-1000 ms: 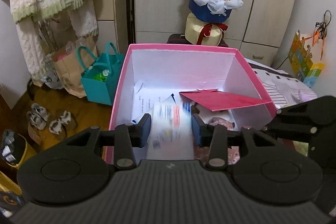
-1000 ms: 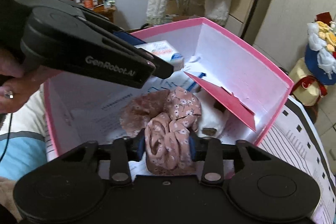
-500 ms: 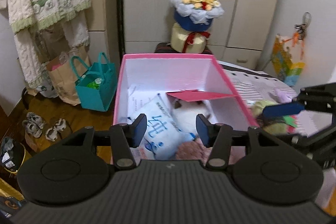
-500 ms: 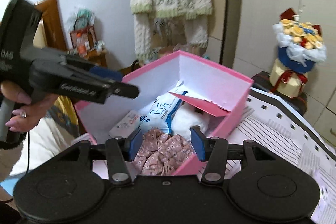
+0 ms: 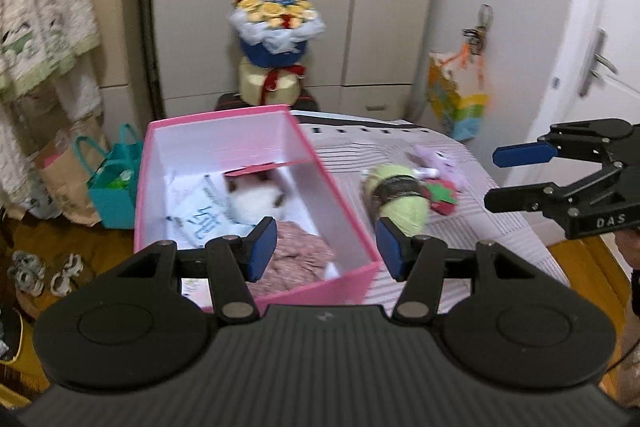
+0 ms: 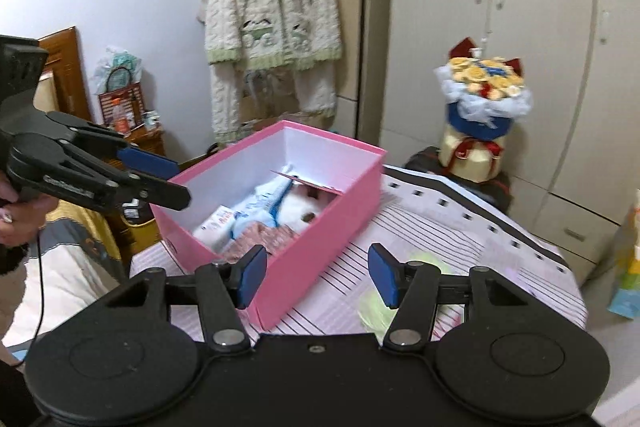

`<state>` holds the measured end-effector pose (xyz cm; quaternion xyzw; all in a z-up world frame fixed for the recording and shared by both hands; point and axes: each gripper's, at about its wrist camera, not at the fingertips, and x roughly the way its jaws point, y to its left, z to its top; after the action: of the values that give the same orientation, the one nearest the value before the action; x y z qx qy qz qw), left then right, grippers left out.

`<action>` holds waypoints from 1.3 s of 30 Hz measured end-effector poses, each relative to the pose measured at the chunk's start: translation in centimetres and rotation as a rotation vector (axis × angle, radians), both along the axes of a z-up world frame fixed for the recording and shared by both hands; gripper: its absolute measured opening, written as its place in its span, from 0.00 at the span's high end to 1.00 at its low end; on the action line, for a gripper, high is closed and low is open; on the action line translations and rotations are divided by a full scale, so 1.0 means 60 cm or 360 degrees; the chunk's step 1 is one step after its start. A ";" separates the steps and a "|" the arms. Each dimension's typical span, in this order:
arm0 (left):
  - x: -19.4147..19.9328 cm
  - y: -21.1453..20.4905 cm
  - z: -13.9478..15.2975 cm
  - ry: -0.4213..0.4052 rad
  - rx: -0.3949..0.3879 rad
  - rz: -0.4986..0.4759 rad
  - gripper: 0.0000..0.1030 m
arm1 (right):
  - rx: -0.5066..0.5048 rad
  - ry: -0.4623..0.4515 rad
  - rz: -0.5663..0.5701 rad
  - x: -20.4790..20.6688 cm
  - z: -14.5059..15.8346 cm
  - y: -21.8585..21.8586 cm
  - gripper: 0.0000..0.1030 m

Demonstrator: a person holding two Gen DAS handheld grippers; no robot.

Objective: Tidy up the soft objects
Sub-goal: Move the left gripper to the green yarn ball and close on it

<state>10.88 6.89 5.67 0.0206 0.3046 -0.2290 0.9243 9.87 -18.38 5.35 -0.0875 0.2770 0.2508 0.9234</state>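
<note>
Presently, on the bed (image 5: 460,227), under a striped cover:

Pink box (image 5: 340,187), open-topped, at the bed's left edge. Contents: white plush (image 5: 256,201), floral pink cloth (image 5: 298,259) at the near end, blue-printed tissue pack (image 5: 200,223), and a red card flap (image 5: 260,169) tilted over the plush.

Green plush bundle (image 5: 400,199), dark band round its middle, lying on the cover just beside the box's right wall; a red-and-green piece (image 5: 442,193) and a small lilac toy (image 5: 436,161) touch or nearly touch it.

Left gripper (image 5: 326,251), jaws wide, empty, hovering over the box's near right corner.

Right gripper (image 6: 316,277), jaws wide, empty, above the bed beside the box.

Step in hand, by my judgement: fetching the green bundle. Best to close on its banded middle, lift clear of the wall, and lower it into the free space away from the flap.
</note>
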 end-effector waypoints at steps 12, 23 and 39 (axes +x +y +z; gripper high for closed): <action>-0.043 -0.114 -0.017 -0.0002 0.0072 -0.0256 0.44 | 0.0073 -0.0023 -0.0125 -0.081 -0.049 -0.064 0.34; -0.032 -0.210 -0.048 -0.0089 -0.0007 -0.0428 0.40 | -0.0044 -0.0138 -0.0097 -0.088 -0.100 -0.072 0.30; 0.125 -0.264 -0.144 0.0061 -0.0124 -0.0173 0.40 | 0.0157 0.0099 -0.0120 0.078 -0.208 -0.086 0.29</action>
<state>18.39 -8.93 -2.94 -0.0032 0.3116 -0.2909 0.9046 14.56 -23.56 -7.12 -0.0236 0.2959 0.2319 0.9263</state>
